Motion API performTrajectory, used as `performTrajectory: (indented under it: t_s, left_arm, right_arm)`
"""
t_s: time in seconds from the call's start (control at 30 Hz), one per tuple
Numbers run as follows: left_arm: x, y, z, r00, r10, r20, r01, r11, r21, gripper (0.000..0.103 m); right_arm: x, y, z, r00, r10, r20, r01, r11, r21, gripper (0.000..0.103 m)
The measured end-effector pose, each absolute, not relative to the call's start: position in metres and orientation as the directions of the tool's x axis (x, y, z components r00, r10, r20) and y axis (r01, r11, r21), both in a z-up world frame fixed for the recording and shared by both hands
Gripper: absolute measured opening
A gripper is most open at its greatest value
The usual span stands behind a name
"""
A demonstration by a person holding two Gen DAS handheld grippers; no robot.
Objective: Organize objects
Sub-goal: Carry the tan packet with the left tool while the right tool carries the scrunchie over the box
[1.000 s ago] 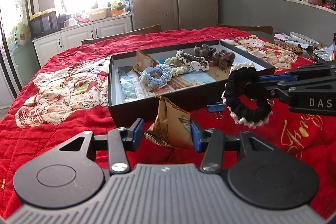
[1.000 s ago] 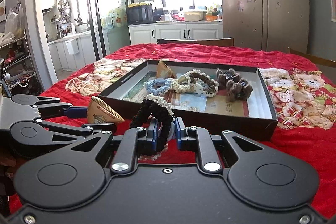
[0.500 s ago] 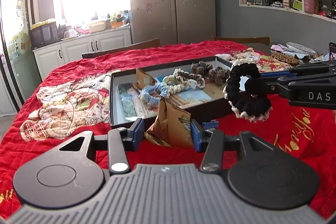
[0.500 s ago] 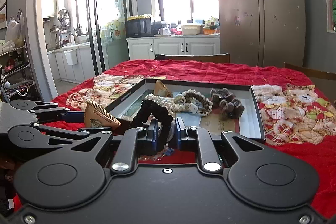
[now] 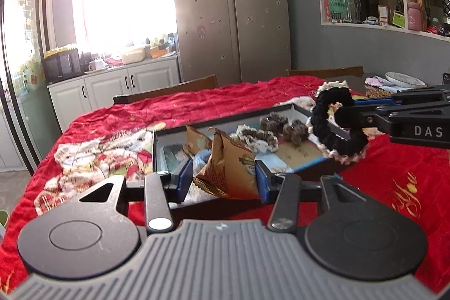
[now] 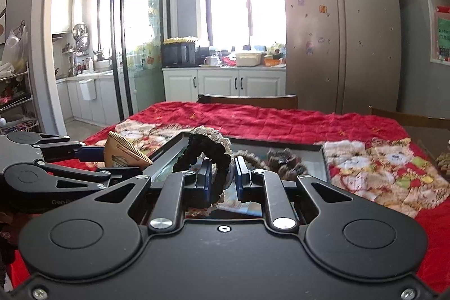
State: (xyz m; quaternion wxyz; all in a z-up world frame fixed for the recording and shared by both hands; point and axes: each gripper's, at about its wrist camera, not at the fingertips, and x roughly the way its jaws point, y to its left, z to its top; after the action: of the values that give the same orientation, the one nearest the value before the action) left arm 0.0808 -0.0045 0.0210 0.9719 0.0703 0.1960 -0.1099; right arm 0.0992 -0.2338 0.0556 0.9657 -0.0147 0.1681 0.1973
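- Left wrist view showed the left gripper [image 5: 224,177] at lower centre of the frame, its blue fingers [image 5: 185,176] closed on a brown paper packet [image 5: 227,170] held upright above the near wall of a black tray [image 5: 315,165].
- At the right edge of that frame, the right gripper [image 5: 341,114] came in sideways, clamped on a black scrunchie [image 5: 334,125] with pale lace trim, hanging over the tray's right end.
- Right wrist view showed the same scrunchie [image 6: 208,156] pinched between the fingers [image 6: 205,176] at centre frame, looping up and to the left.
- The tray [image 6: 323,159] lay on a desk under a red cloth [image 6: 281,120] and already held other scrunchies [image 5: 270,128] and a second brown packet [image 5: 197,138].
- The step in hand seemed to be carrying both items to the tray, each lifted clear of the cloth.
- The next move probably called for lowering each item into a free patch of the tray, then opening the fingers; the soft scrunchie might cling to a pad on release.
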Motion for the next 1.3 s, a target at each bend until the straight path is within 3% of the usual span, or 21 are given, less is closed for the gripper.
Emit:
performTrajectory:
  t_s: [0.63, 1.3]
  left_arm:
    - [0.139, 0.002, 0.051, 0.916, -0.158, -0.369, 0.187, 0.981, 0.043, 0.05]
    - [0.189, -0.006, 0.035, 0.902, -0.141, -0.409, 0.151, 0.989, -0.009, 0.05]
  right_arm:
    - [0.174, -0.244, 0.088, 0.884, 0.342, -0.319, -0.329, 0.94, 0.096, 0.016]
    - [0.25, -0.235, 0.06, 0.867, 0.297, -0.4, -0.26, 0.955, 0.146, 0.016]
